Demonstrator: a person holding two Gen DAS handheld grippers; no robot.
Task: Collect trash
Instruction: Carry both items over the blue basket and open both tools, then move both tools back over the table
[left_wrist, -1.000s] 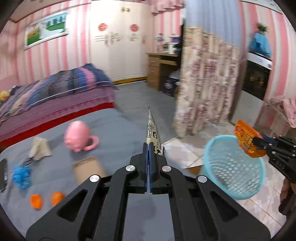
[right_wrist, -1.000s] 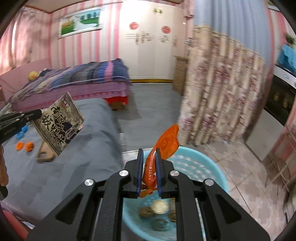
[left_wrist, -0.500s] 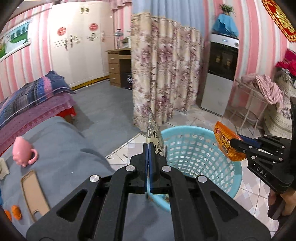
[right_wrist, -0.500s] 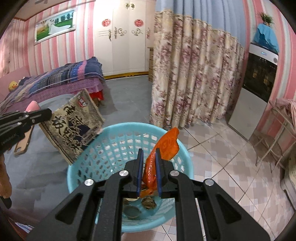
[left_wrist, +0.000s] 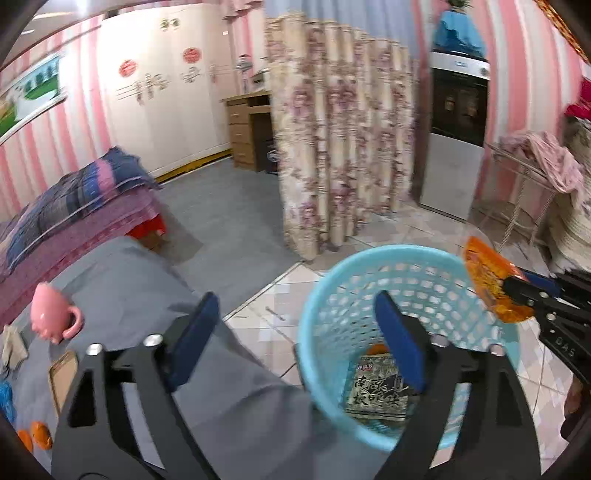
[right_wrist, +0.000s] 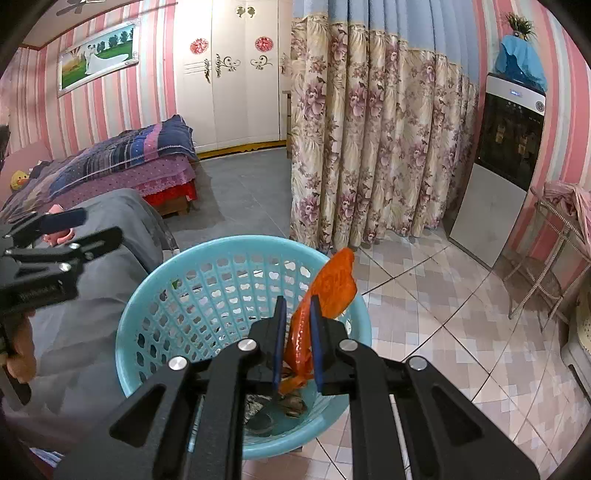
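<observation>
A light blue plastic basket (left_wrist: 317, 295) stands on the tiled floor beside the grey-covered table; it also shows in the right wrist view (right_wrist: 155, 299). My left gripper (left_wrist: 295, 332) is open and empty above the basket's near rim. A dark snack wrapper (left_wrist: 380, 391) lies inside the basket with other trash. My right gripper (right_wrist: 297, 321) is shut on an orange wrapper (right_wrist: 332, 284) and holds it over the basket; in the left wrist view the orange wrapper (left_wrist: 487, 277) hangs at the basket's right rim.
The grey-covered table (left_wrist: 122, 280) holds a pink mug (left_wrist: 51, 315), a cardboard piece (left_wrist: 62, 376), orange bits (left_wrist: 37, 435) and a blue scrap (left_wrist: 5, 398). A floral curtain (left_wrist: 340, 147), a bed (left_wrist: 66, 206), a cabinet (left_wrist: 458, 140) and a metal rack (right_wrist: 554, 251) stand around.
My left gripper has opened and the dark wrapper has dropped into the basket. My right gripper has stayed shut on the orange wrapper over the basket.
</observation>
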